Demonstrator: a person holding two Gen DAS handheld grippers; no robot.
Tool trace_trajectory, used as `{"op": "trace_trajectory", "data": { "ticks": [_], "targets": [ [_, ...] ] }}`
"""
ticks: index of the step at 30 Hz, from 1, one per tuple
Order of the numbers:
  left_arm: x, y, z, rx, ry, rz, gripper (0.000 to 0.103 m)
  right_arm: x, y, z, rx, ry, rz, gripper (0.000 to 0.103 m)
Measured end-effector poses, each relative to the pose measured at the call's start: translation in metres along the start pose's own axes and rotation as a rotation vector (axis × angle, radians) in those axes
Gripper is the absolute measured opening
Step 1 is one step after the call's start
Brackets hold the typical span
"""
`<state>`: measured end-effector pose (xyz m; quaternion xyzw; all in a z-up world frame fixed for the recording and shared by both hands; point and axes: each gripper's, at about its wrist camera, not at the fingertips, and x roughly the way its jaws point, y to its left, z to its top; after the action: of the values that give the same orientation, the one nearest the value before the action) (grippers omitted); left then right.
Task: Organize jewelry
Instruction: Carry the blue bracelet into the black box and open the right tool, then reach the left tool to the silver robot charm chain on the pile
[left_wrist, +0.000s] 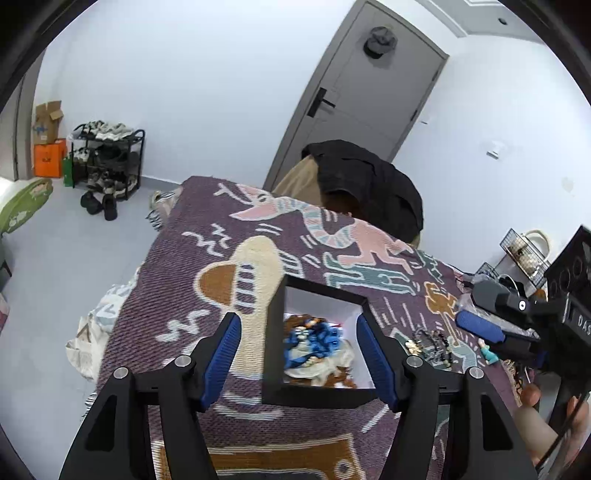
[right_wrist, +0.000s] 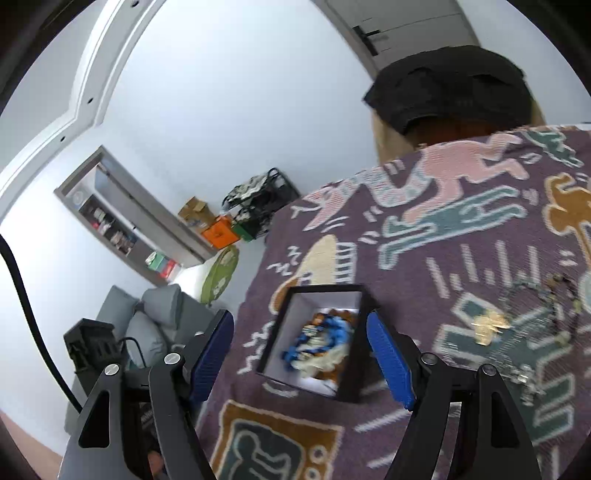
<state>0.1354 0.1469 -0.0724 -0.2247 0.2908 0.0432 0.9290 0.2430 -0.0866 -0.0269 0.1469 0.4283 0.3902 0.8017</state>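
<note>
A black open box (left_wrist: 275, 343) with a white inside sits on a purple patterned blanket (left_wrist: 207, 236). It holds blue, white and brown beaded jewelry (left_wrist: 312, 341). My left gripper (left_wrist: 299, 360) is open and empty, its blue-padded fingers on either side of the box. Loose dark bead bracelets and a gold piece (left_wrist: 430, 345) lie on the blanket right of the box. In the right wrist view the box (right_wrist: 352, 373) with its jewelry (right_wrist: 321, 343) sits between the fingers of my open, empty right gripper (right_wrist: 301, 360). The loose jewelry (right_wrist: 517, 325) lies to the right. My right gripper (left_wrist: 491, 332) shows at the left view's right edge.
A chair draped with dark clothing (left_wrist: 365, 184) stands behind the table. A small teal figure (left_wrist: 489, 352) lies by the loose jewelry. A wire basket (left_wrist: 522, 254) stands at the far right. A shoe rack (left_wrist: 107, 158) and boxes stand by the far wall.
</note>
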Motion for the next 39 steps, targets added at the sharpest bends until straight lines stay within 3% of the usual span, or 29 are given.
{"op": "trace_trajectory", "data": {
  "ticks": [4, 12, 16, 22, 39],
  "targets": [
    [0.003, -0.021, -0.001, 0.038, -0.012, -0.014, 0.084, -0.029, -0.030, -0.006, 0.060, -0.039, -0.041, 0.075],
    [0.014, -0.066, -0.007, 0.102, 0.019, -0.050, 0.087, -0.077, -0.074, -0.011, 0.141, -0.103, -0.108, 0.075],
    [0.017, -0.089, -0.011, 0.142, 0.030, -0.070, 0.092, -0.092, -0.086, -0.016, 0.151, -0.108, -0.125, 0.082],
    [0.024, -0.116, -0.019, 0.194, 0.055, -0.086, 0.092, -0.111, -0.097, -0.025, 0.150, -0.118, -0.138, 0.087],
    [0.065, -0.168, -0.053, 0.324, 0.179, -0.094, 0.089, -0.128, -0.149, -0.049, 0.228, -0.126, -0.171, 0.087]
  ]
}}
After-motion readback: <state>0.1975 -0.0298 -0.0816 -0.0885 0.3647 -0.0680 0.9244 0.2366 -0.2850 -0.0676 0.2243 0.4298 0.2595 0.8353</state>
